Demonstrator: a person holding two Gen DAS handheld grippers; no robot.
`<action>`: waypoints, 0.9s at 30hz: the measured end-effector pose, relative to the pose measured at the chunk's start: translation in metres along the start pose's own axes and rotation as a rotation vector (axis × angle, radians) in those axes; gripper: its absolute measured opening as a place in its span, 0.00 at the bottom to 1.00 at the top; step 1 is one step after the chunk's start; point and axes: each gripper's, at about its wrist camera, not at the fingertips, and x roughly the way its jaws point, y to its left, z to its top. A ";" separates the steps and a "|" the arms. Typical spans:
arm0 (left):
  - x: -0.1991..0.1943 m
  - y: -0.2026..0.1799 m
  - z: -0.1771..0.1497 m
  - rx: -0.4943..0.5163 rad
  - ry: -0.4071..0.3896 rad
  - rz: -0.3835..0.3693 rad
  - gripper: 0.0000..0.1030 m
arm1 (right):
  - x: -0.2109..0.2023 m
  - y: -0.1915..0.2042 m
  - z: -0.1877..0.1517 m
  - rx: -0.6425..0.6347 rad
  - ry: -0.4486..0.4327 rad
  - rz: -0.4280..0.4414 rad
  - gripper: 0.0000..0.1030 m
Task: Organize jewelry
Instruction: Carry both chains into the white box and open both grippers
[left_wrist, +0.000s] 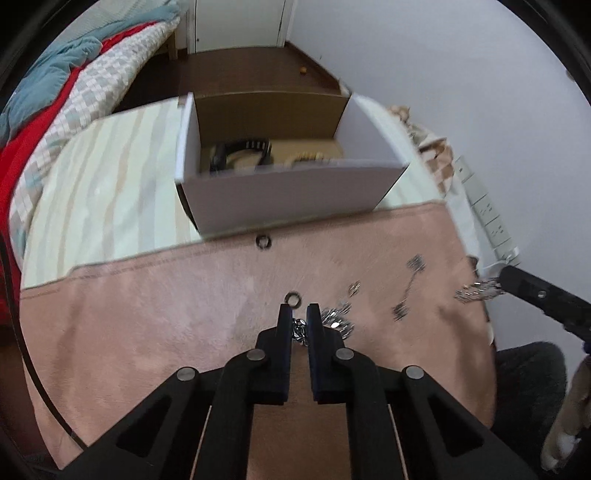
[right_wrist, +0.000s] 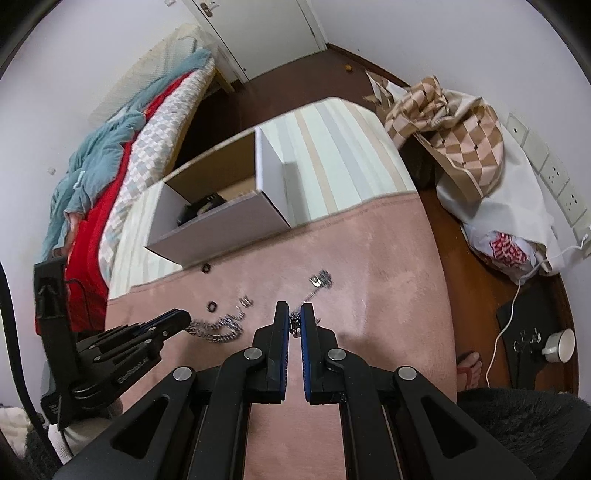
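1. My left gripper (left_wrist: 298, 309) is pinched nearly closed on one end of a silver chain (left_wrist: 334, 320); links sit btwn the pads, the rest bunches on the pink cloth (left_wrist: 147, 314) just right of the tips.
2. My right gripper (right_wrist: 294, 309) is narrow too, clamped on a second chain piece (right_wrist: 294, 325); that strand runs up to a dark clasp cluster (right_wrist: 320, 279) ahead of the tips.
3. In the right wrist view the left gripper comes in from the left w/ the chain heap (right_wrist: 218, 326) trailing off its tip.
4. Two small dark rings (left_wrist: 263, 241) (left_wrist: 293, 298) lie on the cloth: one just in front of the box, one right at my left tips.
5. White cardboard box (left_wrist: 288, 199) stands open at the cloth's far edge, on the striped surface (left_wrist: 103, 177). A black band-like item (left_wrist: 240, 149) and smth gold-coloured (left_wrist: 310, 157) lie inside; can't tell more.
6. Both views are motion-blurred, so small pieces are hard to make out.
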 end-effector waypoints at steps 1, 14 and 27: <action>-0.008 0.002 0.003 -0.004 -0.013 -0.010 0.05 | -0.003 0.002 0.003 -0.002 -0.008 0.005 0.06; -0.081 0.000 0.062 -0.024 -0.165 -0.100 0.05 | -0.030 0.038 0.046 -0.060 -0.070 0.079 0.06; -0.045 0.030 0.155 -0.056 -0.154 -0.066 0.05 | 0.028 0.089 0.151 -0.166 -0.009 0.113 0.06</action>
